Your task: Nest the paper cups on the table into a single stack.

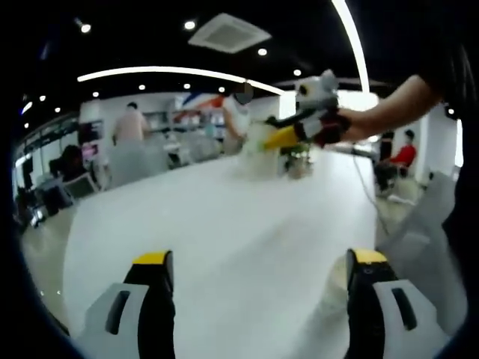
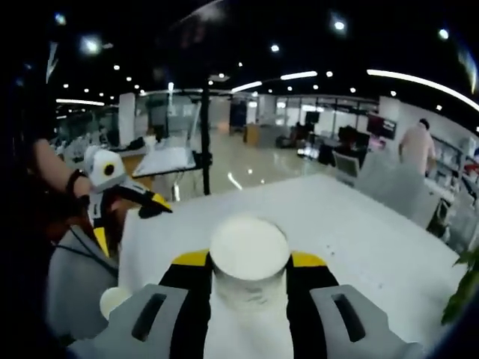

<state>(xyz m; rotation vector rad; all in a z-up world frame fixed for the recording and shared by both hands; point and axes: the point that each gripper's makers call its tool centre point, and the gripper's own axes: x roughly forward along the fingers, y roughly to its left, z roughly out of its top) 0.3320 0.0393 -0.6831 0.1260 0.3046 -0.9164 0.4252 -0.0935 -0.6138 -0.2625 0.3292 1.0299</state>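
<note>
In the right gripper view my right gripper [image 2: 249, 260] is shut on a white paper cup [image 2: 249, 247], whose round end faces the camera between the yellow-tipped jaws. From the left gripper view the right gripper [image 1: 283, 138] is held in a hand above the far part of the white table [image 1: 224, 217], with the blurred white cup [image 1: 258, 148] in it. My left gripper [image 1: 260, 258] stands wide open over the near table with nothing between its fingers. The left gripper [image 2: 129, 221] also appears at the left of the right gripper view, open.
A small potted plant [image 1: 299, 161] stands on the table's far end. Grey chairs [image 1: 419, 224] sit along the table's edge. A pale round shape [image 2: 112, 301] lies low on the left; I cannot tell what it is. People stand and sit in the office behind.
</note>
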